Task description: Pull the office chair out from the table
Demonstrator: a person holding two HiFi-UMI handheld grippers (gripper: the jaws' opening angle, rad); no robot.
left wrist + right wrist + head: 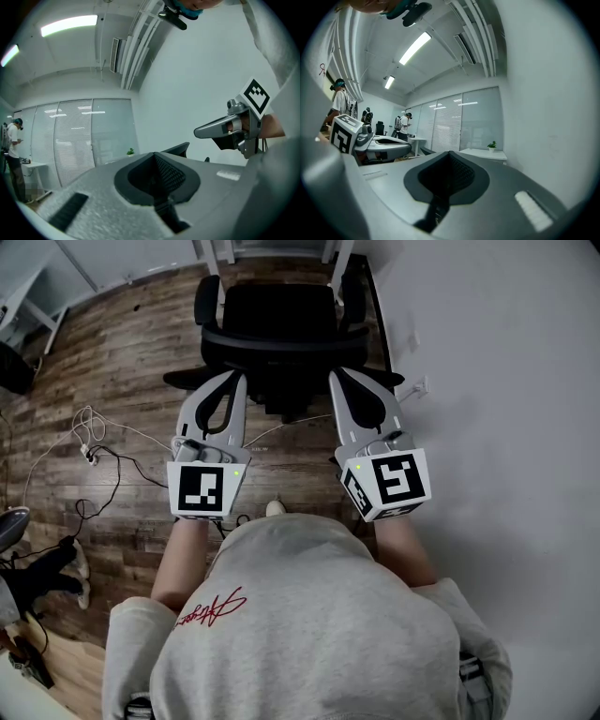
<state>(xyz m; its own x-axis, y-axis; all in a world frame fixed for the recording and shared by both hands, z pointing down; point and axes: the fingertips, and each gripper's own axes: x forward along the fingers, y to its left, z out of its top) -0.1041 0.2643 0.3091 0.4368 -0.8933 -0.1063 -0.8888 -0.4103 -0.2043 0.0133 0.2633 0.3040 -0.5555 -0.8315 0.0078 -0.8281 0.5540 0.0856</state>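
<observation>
Office chair (272, 320) on wooden floor (122, 362) beside white wall (506, 381), backrest toward person, white counter legs (214, 257) just beyond. Left gripper (236, 379) and right gripper (339, 373) side by side, aimed at chair, jaws pressed together, empty.

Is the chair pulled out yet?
Not clearly: the black office chair stands on the wooden floor, close to the white table's legs. Nothing is in hand; the left gripper and right gripper are shut and empty, near its backrest. Grabbing and pulling seem left.
</observation>
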